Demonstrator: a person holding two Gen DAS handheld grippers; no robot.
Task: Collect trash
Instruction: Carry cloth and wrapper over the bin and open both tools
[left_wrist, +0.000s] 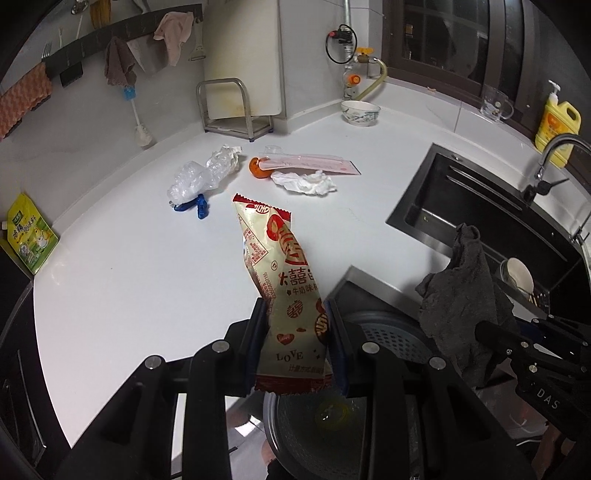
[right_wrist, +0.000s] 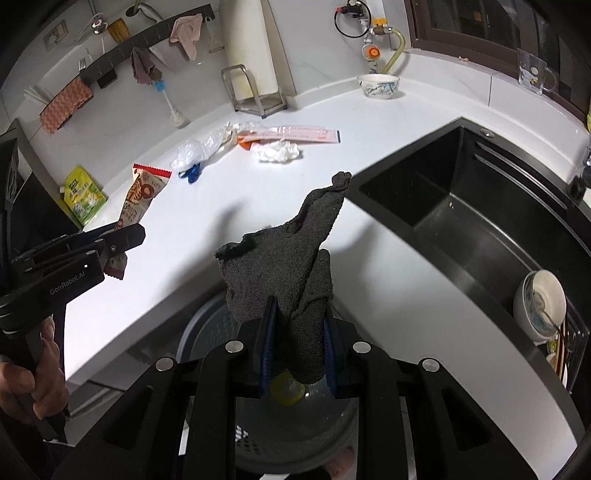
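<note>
From the left wrist camera, the left gripper (left_wrist: 295, 317) is closed onto a cream and red plastic snack wrapper (left_wrist: 280, 280), its two blue-lined fingers pinching the lower half so the pack stands up, tilted left. The wrapper reads "LOVE" beside a small heart; the Chinese print above is only partly legible. Below it sits a round grey perforated waste bin (left_wrist: 391, 336), largely hidden by the gripper body, with something yellow blurred at its bottom. At the right edge the right gripper (left_wrist: 491, 332) carries a dark grey cloth rag (left_wrist: 461, 295); the letters "DAS" show on its cut-off body. On the white countertop (left_wrist: 129, 277) lie a crumpled clear plastic bag (left_wrist: 201, 175), a blue plastic clip (left_wrist: 195, 208) touching it, a crumpled white tissue (left_wrist: 304, 182), a long pink flat packet (left_wrist: 314, 166) and an orange round piece (left_wrist: 256, 168) partly under that packet. A green and yellow pouch (left_wrist: 31, 240) at the left carries writing too small to read.

From the right wrist camera, the right gripper (right_wrist: 297, 332) is clamped on the rag (right_wrist: 284, 266), which covers most of the gap between its fingers and rises to a point. The bin (right_wrist: 207, 332) lies beneath, mostly hidden. The left gripper (right_wrist: 122, 236) enters from the left, marked "GenRobot.AI", holding the wrapper (right_wrist: 142, 195), whose lower part it covers. A hand (right_wrist: 40, 373) grips its handle. The black sink (right_wrist: 480, 221) holds a white bowl (right_wrist: 541, 302), half cut off by the sink rim.
</note>
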